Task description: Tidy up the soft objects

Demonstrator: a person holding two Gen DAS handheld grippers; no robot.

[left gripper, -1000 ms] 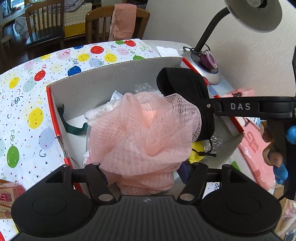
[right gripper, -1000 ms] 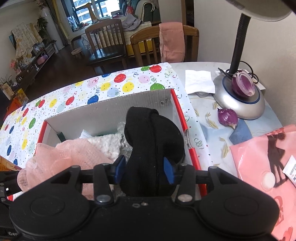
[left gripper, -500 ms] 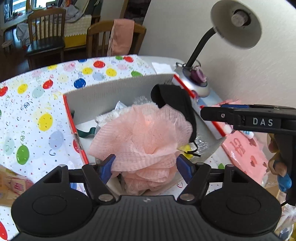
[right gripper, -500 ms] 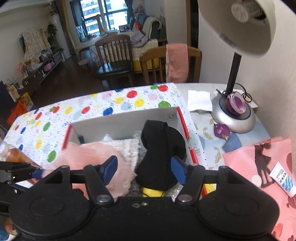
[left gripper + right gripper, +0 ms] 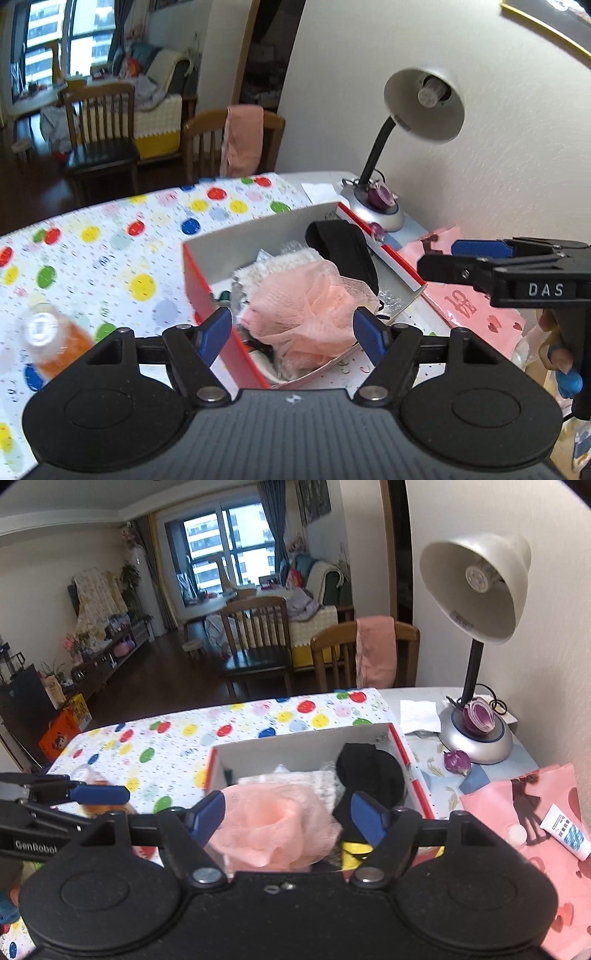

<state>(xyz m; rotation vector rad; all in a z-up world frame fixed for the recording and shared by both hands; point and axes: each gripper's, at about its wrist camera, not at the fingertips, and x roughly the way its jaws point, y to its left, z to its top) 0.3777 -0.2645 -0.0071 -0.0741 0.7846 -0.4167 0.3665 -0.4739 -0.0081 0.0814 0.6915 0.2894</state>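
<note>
A pink mesh pouf [image 5: 303, 306] lies in the red-and-white box [image 5: 207, 295], on top of a white knitted piece [image 5: 280, 262]. A black cloth [image 5: 343, 247] leans in the box's far right corner. My left gripper [image 5: 291, 334] hovers open above the box's near end, and its blue pads stand clear of the pouf. In the right wrist view the pouf [image 5: 273, 827] and black cloth [image 5: 369, 771] sit below my right gripper [image 5: 288, 816]. Its jaws are opening and nothing is pressed between them. Each gripper shows in the other's view, the right gripper [image 5: 461, 258] and the left gripper [image 5: 74, 801].
A desk lamp [image 5: 476, 587] stands at the back right with a purple onion [image 5: 458, 760] by its base. A pink bag [image 5: 517, 812] with a white tube [image 5: 565, 830] lies right of the box. An orange bottle [image 5: 48, 339] stands on the balloon-print tablecloth [image 5: 129, 240] at the left.
Both grippers have let go and drawn back and up from the box. The pouf and the black cloth stay inside it. The right jaws have spread wider.
</note>
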